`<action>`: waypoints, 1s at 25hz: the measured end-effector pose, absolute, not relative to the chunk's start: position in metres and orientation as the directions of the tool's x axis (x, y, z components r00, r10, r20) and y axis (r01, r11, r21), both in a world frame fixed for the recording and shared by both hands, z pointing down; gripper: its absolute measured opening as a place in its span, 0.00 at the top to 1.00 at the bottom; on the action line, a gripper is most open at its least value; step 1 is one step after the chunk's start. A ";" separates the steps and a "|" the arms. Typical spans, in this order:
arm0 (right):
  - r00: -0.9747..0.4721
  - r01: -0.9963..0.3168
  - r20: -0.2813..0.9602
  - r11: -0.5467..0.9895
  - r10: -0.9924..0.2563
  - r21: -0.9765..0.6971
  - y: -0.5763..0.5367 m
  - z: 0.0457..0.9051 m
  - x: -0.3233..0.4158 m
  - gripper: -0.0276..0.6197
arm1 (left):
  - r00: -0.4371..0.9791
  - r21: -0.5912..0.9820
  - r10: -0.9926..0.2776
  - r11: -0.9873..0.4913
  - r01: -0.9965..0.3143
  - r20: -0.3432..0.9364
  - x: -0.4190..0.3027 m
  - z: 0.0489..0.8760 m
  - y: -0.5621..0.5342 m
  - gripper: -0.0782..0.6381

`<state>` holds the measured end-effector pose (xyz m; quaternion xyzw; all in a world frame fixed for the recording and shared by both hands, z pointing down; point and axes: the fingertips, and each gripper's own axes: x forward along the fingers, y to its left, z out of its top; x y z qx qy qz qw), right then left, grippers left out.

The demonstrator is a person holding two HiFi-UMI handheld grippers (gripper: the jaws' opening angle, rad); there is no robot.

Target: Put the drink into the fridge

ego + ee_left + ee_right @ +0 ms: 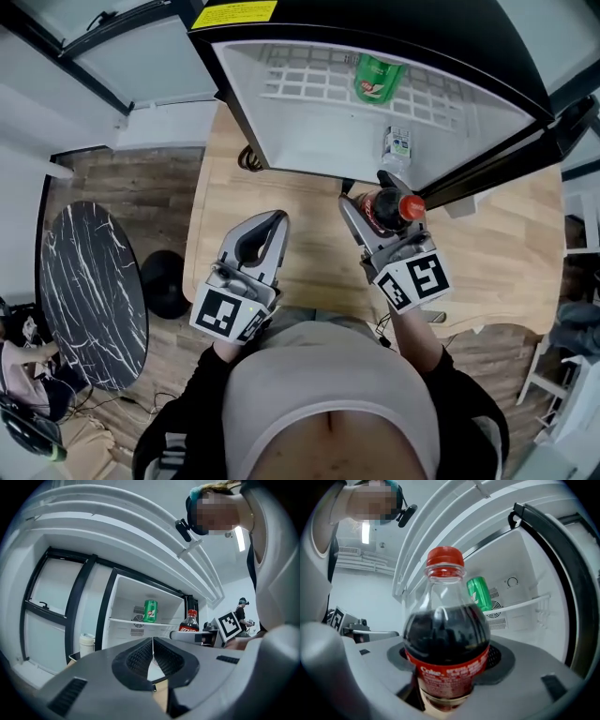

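My right gripper (377, 208) is shut on a cola bottle (392, 206) with a red cap and red label; in the right gripper view the cola bottle (446, 639) stands upright between the jaws and fills the middle. It is held just in front of the open fridge (309, 131), a white interior with a wire shelf. A green can (376, 77) stands on that shelf, the same green can (479, 592) showing behind the bottle. My left gripper (269, 225) hangs to the left, jaws together, holding nothing. From the left gripper view the bottle (189, 622) is at the right.
The fridge sits on a wooden counter (225, 206). A small carton (397, 142) stands on the fridge floor near the bottle. The black fridge door (487, 56) stands open on the right. A round black marble table (89, 291) is down at the left.
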<state>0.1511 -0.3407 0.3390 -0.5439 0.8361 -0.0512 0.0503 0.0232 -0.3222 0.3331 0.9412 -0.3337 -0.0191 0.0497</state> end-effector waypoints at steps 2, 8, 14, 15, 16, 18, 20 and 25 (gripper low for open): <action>-0.411 -0.904 -0.019 0.410 -0.912 -0.125 -0.352 0.346 0.150 0.45 | 0.765 0.105 -0.644 -0.760 -0.641 0.007 0.018 0.335 -0.323 0.88; -0.423 -0.901 0.014 0.419 -0.906 -0.111 -0.383 0.368 0.146 0.45 | 0.724 0.104 -0.689 -0.718 -0.689 0.042 0.001 0.343 -0.322 0.88; -0.428 -0.898 0.032 0.421 -0.903 -0.127 -0.411 0.385 0.140 0.45 | 0.681 0.107 -0.729 -0.673 -0.732 0.068 -0.020 0.348 -0.319 0.88; -0.429 -0.897 0.036 0.421 -0.902 -0.136 -0.415 0.388 0.140 0.45 | 0.674 0.107 -0.735 -0.666 -0.738 0.071 -0.023 0.349 -0.318 0.88; -0.430 -0.896 0.040 0.421 -0.902 -0.141 -0.420 0.391 0.139 0.45 | 0.666 0.106 -0.742 -0.658 -0.745 0.075 -0.026 0.350 -0.318 0.88; -0.428 -0.897 0.049 0.417 -0.903 -0.144 -0.428 0.397 0.139 0.45 | 0.652 0.107 -0.753 -0.644 -0.758 0.086 -0.032 0.353 -0.317 0.88; -0.424 -0.899 0.059 0.412 -0.904 -0.149 -0.437 0.404 0.140 0.45 | 0.641 0.107 -0.761 -0.633 -0.767 0.095 -0.037 0.355 -0.316 0.88; -0.412 -0.904 0.073 0.398 -0.908 -0.156 -0.455 0.417 0.142 0.45 | 0.624 0.108 -0.775 -0.615 -0.781 0.103 -0.044 0.358 -0.318 0.88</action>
